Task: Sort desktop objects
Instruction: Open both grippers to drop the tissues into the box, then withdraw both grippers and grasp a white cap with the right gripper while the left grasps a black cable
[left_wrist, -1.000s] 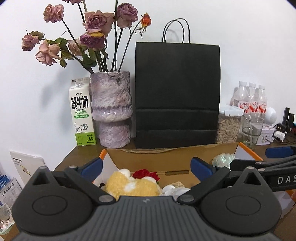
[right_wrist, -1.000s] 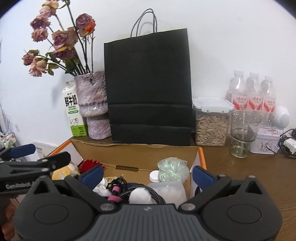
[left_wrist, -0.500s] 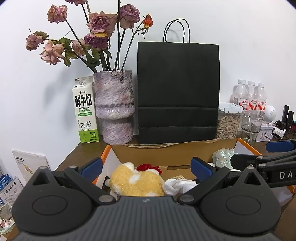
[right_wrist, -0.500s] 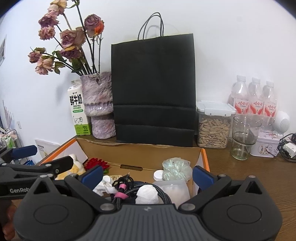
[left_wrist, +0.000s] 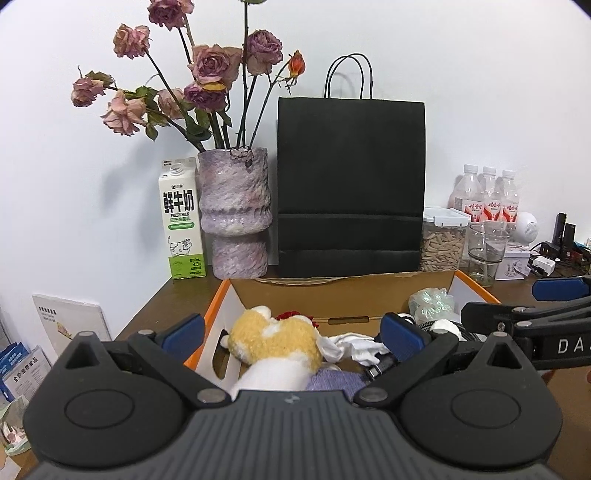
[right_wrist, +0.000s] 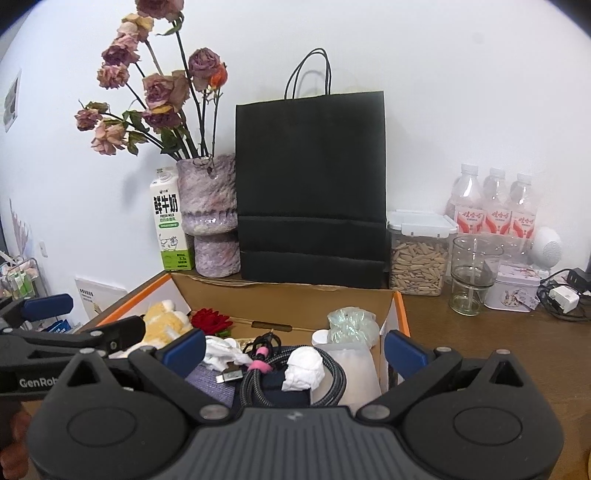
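Left gripper (left_wrist: 291, 330): jaws apart, empty, above yellow-and-white plush toy (left_wrist: 275, 341).
Right gripper (right_wrist: 293, 345): jaws apart, empty, over coiled grey braided cable (right_wrist: 291, 373).
Open cardboard box with orange edges (right_wrist: 288, 301): on brown wooden desk (right_wrist: 498, 343), holding plush, cable, red fabric flower (right_wrist: 210, 319).
Tall black paper bag (right_wrist: 312, 188): upright behind box.

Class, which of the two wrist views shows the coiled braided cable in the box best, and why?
The right wrist view: the braided cable lies coiled in full sight, pink tie included, just beyond the open right claw. In the left wrist view it is almost entirely hidden behind the claw's finger.
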